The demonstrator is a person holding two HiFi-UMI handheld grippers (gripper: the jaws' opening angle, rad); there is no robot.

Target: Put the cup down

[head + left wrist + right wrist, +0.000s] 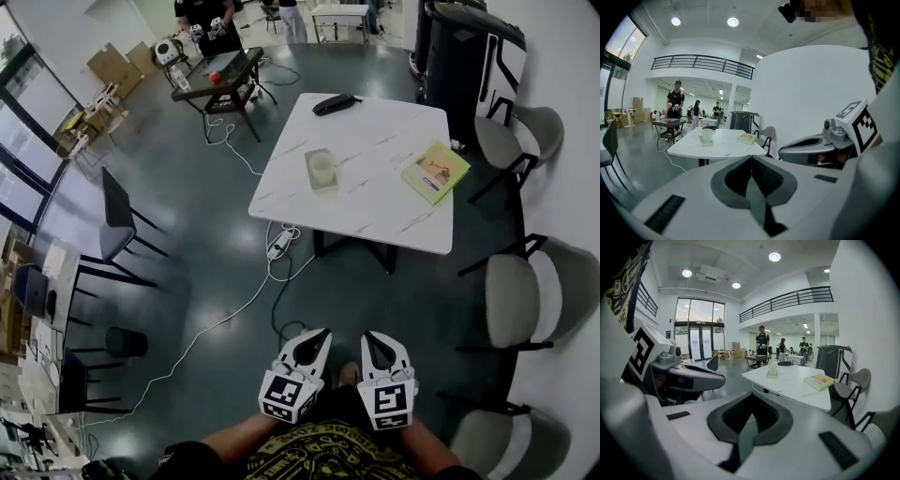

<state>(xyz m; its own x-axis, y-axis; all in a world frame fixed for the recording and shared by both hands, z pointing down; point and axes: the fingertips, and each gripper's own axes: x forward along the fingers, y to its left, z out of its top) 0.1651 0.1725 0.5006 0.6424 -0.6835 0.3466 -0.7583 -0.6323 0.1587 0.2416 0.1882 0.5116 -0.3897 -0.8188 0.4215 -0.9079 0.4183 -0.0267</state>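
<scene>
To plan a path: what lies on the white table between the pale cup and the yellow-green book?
Nothing. The head view shows only bare white marbled tabletop between the pale cup and the yellow-green book.

Dark glossy floor (187,234) all around, with a white cable (225,319) snaking across it. A white marbled table (375,192) sits in the middle. Grey padded chairs (525,300) line its right side by the white wall (811,89), and a black chair (117,220) stands off left. Farther back there's a low dark table (220,84), with cardboard boxes (117,66) near the windows (28,122). Up top, a railed balcony (703,63) and round ceiling lights (732,21), all lit.
</scene>
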